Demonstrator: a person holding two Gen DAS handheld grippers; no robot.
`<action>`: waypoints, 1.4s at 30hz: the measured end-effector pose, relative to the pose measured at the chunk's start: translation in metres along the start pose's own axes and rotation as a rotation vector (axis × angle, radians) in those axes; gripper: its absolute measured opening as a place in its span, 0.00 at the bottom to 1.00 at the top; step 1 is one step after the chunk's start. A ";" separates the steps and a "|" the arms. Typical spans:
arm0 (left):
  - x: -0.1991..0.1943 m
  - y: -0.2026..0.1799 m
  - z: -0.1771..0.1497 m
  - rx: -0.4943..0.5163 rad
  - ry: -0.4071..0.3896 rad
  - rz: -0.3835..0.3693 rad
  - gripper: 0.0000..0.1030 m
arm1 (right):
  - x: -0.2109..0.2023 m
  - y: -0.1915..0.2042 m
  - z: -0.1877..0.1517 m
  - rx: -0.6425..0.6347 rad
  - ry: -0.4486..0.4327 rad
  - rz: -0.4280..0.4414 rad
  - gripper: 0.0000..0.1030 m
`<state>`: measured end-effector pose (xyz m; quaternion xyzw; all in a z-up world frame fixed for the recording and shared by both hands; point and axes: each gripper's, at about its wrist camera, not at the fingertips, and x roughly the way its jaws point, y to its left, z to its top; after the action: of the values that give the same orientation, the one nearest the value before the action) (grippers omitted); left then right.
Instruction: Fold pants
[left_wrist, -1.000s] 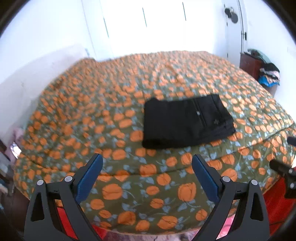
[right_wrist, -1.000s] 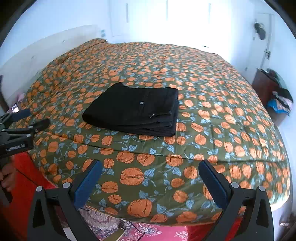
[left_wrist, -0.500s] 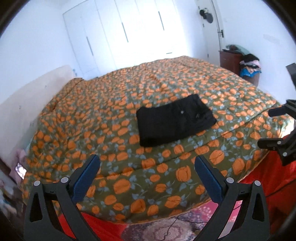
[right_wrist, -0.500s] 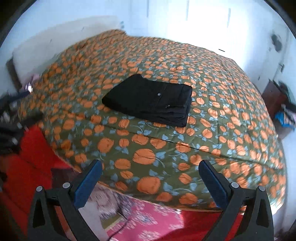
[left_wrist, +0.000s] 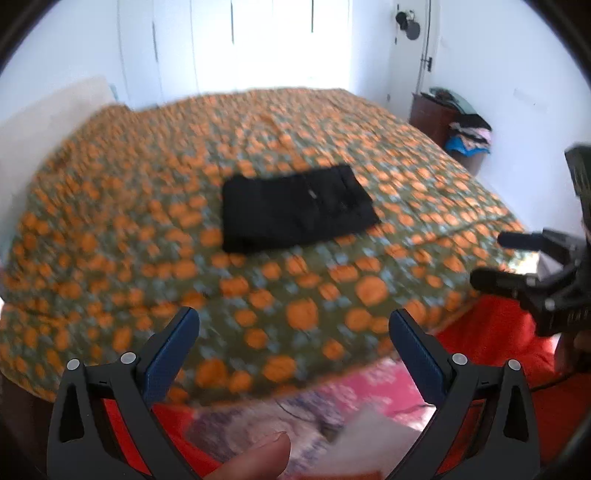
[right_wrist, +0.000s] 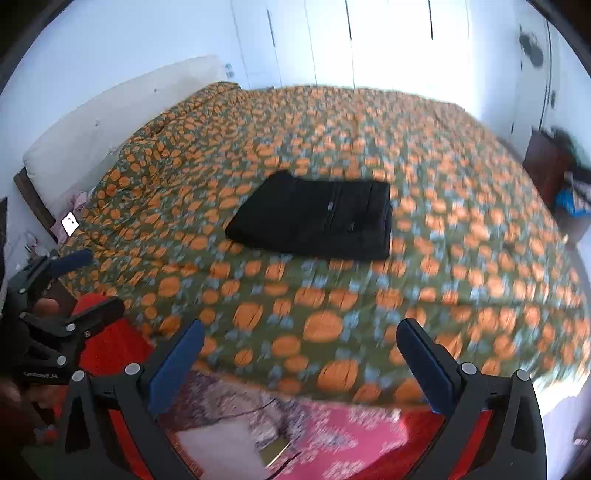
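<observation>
Both grippers have drawn back from the bed (left_wrist: 110, 206), which now sits farther off. On its pumpkin-print cover lie the black pants (left_wrist: 295, 212), folded into a flat rectangle. Left gripper (left_wrist: 293, 326) and right gripper (right_wrist: 300, 338) hang spread wide, empty.

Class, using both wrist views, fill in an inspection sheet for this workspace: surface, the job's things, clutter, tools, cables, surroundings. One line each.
Surface: bed with orange-flowered green bedspread, blurred by motion.
Job's things: black pants lie folded in a flat rectangle mid-bed, touched by nothing.
Clutter: nothing seen on the bedspread besides the pants.
Tools: left tool open, empty, off the bed's near edge; right tool open, empty, likewise.
Cables: a thin dark line on the pink floor rug; too blurred to confirm.
Surroundings: white closet doors, dark dresser with piled clothes, pale headboard.
</observation>
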<state>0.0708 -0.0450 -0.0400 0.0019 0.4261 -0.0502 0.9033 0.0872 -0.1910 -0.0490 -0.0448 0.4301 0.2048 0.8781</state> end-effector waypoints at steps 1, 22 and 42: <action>0.001 -0.002 -0.004 0.002 0.018 -0.006 0.99 | -0.002 0.000 -0.009 0.006 0.022 0.000 1.00; -0.010 0.007 0.009 -0.054 -0.029 0.125 1.00 | -0.028 0.005 -0.014 0.023 -0.062 -0.073 1.00; 0.002 0.006 0.009 -0.064 0.030 0.189 0.99 | -0.023 -0.002 -0.024 0.023 -0.037 -0.145 1.00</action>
<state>0.0797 -0.0393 -0.0365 0.0139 0.4390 0.0490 0.8971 0.0579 -0.2065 -0.0458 -0.0620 0.4116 0.1365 0.8990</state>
